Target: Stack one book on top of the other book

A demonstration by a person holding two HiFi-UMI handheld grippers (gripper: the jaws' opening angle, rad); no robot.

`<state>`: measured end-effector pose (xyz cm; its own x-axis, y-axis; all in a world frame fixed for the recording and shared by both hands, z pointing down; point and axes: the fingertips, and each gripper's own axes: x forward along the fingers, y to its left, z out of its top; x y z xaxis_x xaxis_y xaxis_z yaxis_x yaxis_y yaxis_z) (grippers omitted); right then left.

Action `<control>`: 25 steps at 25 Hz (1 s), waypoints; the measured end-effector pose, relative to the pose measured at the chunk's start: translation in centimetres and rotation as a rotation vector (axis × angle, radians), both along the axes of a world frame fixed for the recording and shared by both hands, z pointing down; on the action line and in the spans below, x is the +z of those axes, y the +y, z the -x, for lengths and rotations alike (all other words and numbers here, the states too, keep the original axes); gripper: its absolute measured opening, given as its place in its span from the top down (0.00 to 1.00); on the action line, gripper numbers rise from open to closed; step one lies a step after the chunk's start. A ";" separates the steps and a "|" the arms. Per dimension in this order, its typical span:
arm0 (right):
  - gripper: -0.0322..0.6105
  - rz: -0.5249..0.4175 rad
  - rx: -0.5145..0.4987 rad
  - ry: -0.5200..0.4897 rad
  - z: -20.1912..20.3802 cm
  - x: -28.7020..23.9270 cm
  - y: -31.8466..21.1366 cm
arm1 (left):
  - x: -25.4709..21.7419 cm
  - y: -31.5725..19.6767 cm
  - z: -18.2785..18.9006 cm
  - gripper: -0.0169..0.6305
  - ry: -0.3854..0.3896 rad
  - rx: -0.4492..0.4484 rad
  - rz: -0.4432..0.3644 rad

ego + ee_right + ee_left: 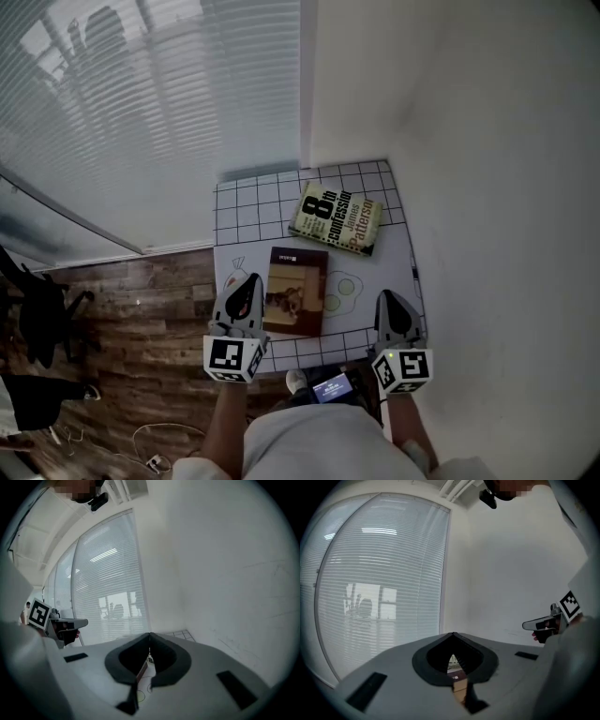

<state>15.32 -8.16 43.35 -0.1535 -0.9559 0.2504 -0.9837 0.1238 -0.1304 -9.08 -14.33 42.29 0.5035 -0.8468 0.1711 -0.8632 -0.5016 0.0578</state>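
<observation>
Left gripper (247,281) and right gripper (387,300), both closed and empty, flank the brown-covered book (297,302) on the white grid-printed table (246,202), the pale green paperback (337,217) just beyond it: apparently the approach, so jaws must next open to grip 1 book

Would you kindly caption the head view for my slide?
Both shut, left gripper and right gripper flank the brown book on the gridded table; the Patterson novel lies beyond, unstacked.
</observation>
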 end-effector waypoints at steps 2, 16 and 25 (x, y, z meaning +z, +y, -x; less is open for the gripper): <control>0.94 0.015 0.000 0.000 -0.4 0.8 -0.6 | 0.7 -0.7 -0.4 0.96 -0.006 0.003 0.012; 0.94 0.083 -0.001 -0.011 -2.0 4.5 -4.3 | 4.6 -4.9 -2.8 0.96 -0.044 0.027 0.079; 0.94 0.130 0.010 -0.016 -2.4 6.9 -5.4 | 6.6 -6.6 -3.4 0.96 -0.060 0.037 0.108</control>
<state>17.67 -13.53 50.27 -0.1489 -0.9171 0.3697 -0.9825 0.0949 -0.1604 -5.70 -20.90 48.92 0.5201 -0.8028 0.2914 -0.8478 -0.5266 0.0625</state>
